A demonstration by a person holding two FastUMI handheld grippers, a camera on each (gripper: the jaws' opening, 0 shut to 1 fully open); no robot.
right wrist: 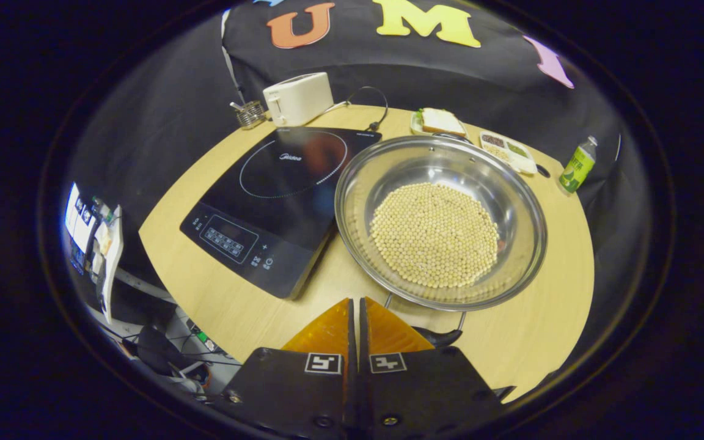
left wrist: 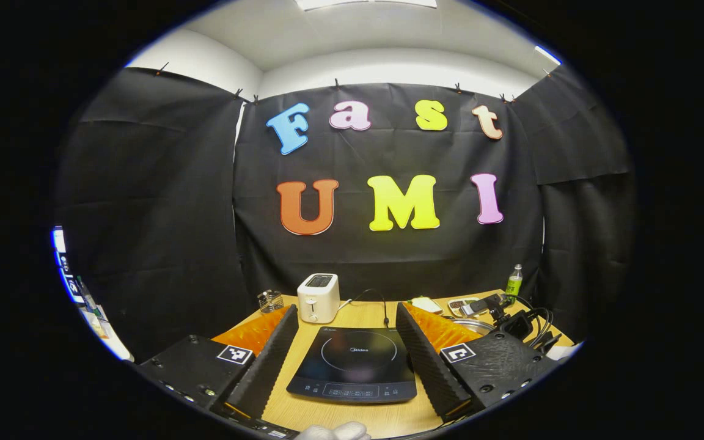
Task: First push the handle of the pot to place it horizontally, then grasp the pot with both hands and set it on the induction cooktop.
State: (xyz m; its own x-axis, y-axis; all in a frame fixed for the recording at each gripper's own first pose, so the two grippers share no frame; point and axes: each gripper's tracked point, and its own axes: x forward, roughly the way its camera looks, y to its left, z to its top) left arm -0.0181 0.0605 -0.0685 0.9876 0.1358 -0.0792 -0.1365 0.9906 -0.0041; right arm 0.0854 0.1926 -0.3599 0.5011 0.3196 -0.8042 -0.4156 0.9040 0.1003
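Observation:
In the right gripper view a steel pot (right wrist: 440,220) holding pale beans stands on the wooden table, right of the black induction cooktop (right wrist: 278,195) and touching its edge. The pot's dark handle (right wrist: 443,336) points toward me, partly hidden behind my finger. My right gripper (right wrist: 355,300) is shut with nothing in it, its tips just short of the pot's near rim and left of the handle. In the left gripper view my left gripper (left wrist: 347,307) is wide open above the cooktop (left wrist: 355,360), which lies between its fingers. A sliver of the pot's rim (left wrist: 471,324) shows at the right.
A white toaster (right wrist: 298,98) and a small metal cup (right wrist: 249,114) stand behind the cooktop. A sandwich plate (right wrist: 440,122), a snack tray (right wrist: 506,148) and a green bottle (right wrist: 577,165) sit behind the pot. A black device with cables (left wrist: 498,308) is at the right.

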